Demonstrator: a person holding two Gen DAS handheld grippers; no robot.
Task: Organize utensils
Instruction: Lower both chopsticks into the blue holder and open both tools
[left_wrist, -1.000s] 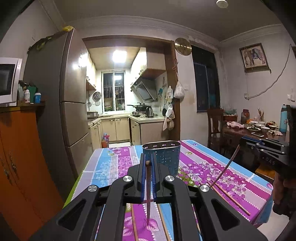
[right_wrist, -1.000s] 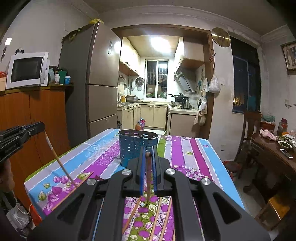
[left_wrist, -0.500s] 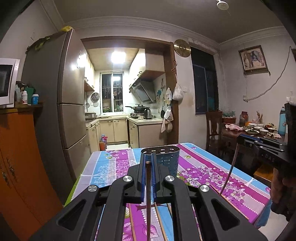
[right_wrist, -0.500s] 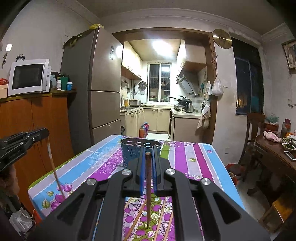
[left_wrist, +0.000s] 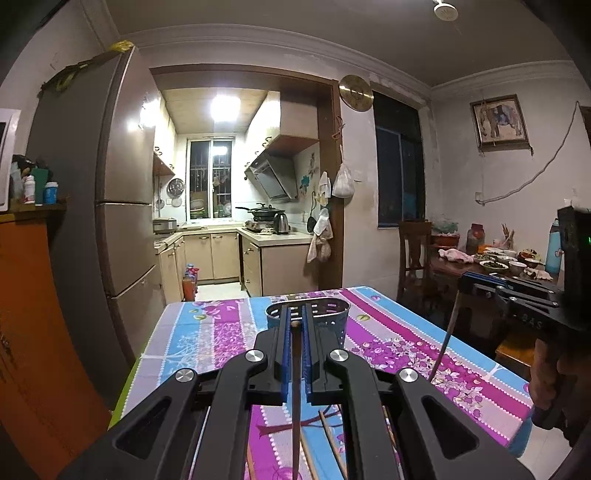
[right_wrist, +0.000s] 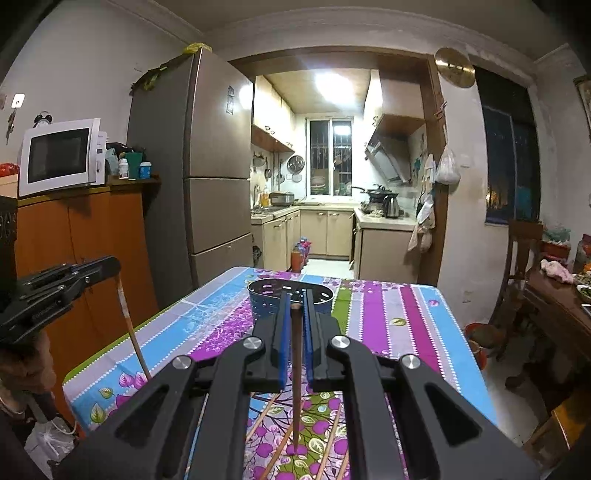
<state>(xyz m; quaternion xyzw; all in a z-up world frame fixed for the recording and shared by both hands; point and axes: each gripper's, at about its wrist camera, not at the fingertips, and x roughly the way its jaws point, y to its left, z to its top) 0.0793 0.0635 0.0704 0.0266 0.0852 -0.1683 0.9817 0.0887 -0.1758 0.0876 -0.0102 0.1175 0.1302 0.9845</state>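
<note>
We are losing the left gripper's chopstick (left_wrist: 295, 417) at the six o'clock edge. Gripper bodies are hiding the loose chopsticks (right_wrist: 275, 448) and much of the holder (left_wrist: 334, 323).

Grey fridge (right_wrist: 207, 155), white microwave (right_wrist: 59, 157) on orange cabinet (right_wrist: 85, 236), elephant picture (left_wrist: 498, 122)

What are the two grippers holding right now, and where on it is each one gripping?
Each holds one chopstick by its thick top end, tip hanging down: the left gripper holds the left chopstick, the right gripper holds the right chopstick.

Blue holder (left_wrist: 307, 318) stands ahead on table (left_wrist: 399, 332); open space around it.
</note>
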